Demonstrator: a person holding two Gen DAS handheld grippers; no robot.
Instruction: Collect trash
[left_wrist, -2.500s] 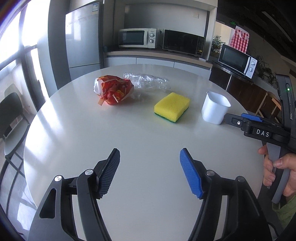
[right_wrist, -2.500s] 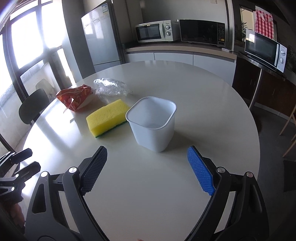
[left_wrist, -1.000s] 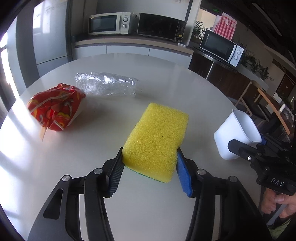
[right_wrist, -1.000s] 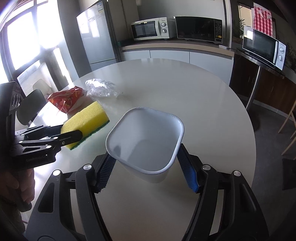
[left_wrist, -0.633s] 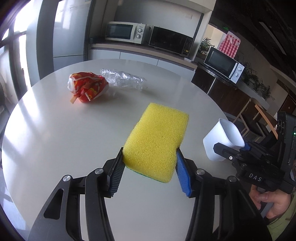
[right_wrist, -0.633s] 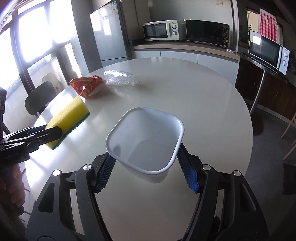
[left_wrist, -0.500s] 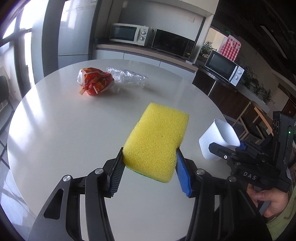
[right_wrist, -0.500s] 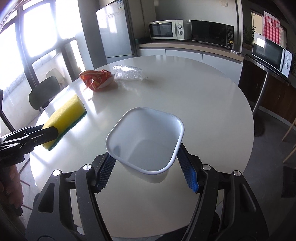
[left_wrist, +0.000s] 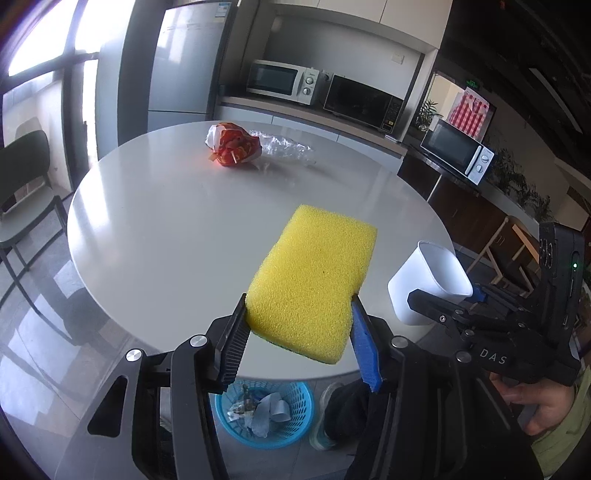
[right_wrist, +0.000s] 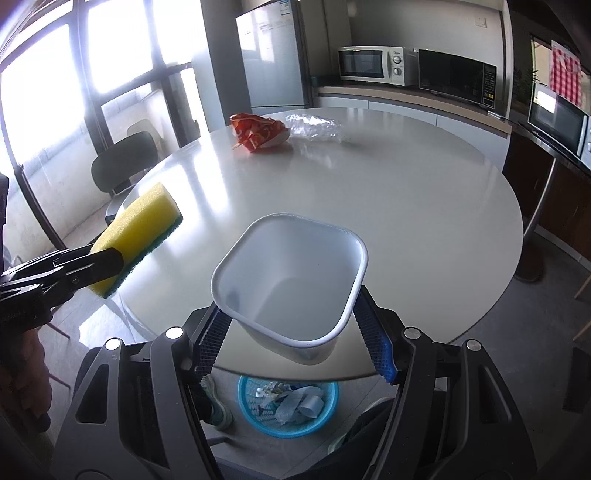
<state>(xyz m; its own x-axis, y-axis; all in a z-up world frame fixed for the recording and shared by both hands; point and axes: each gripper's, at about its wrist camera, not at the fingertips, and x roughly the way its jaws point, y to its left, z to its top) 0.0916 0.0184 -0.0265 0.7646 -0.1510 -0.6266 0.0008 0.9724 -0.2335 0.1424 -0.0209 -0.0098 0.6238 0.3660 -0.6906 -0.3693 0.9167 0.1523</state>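
The left gripper (left_wrist: 299, 332) is clamped on one yellow sponge (left_wrist: 314, 280) with a green scouring layer underneath, its pads pressing the sponge's two long sides. The sponge is held in the air over the near rim of the round white table (left_wrist: 177, 229). The right gripper (right_wrist: 295, 332) grips one white plastic cup (right_wrist: 291, 284), squarish with rounded corners, by its opposite walls; the cup is tilted, its mouth facing the camera, and nothing shows inside it. It too hangs at the table's near edge.

Two pieces of trash lie on the table, both at the far side: one crumpled red-and-orange snack wrapper (left_wrist: 236, 149) and one crumpled clear plastic bag (left_wrist: 284, 146), touching or very nearly so. The rest of the tabletop between them and the near rim is bare and glossy.

Below the near rim stands one blue plastic wastebasket (right_wrist: 288, 404) on the grey floor, holding scraps of paper and wrappers. Just beside it a shoe (right_wrist: 218, 402) shows. One dark chair (right_wrist: 122, 162) stands at the table's left side, close to the windows. Along the back wall run a counter, three microwaves (left_wrist: 280, 81) and one tall fridge (left_wrist: 184, 62), well apart from the table, with open floor around the table's right side.
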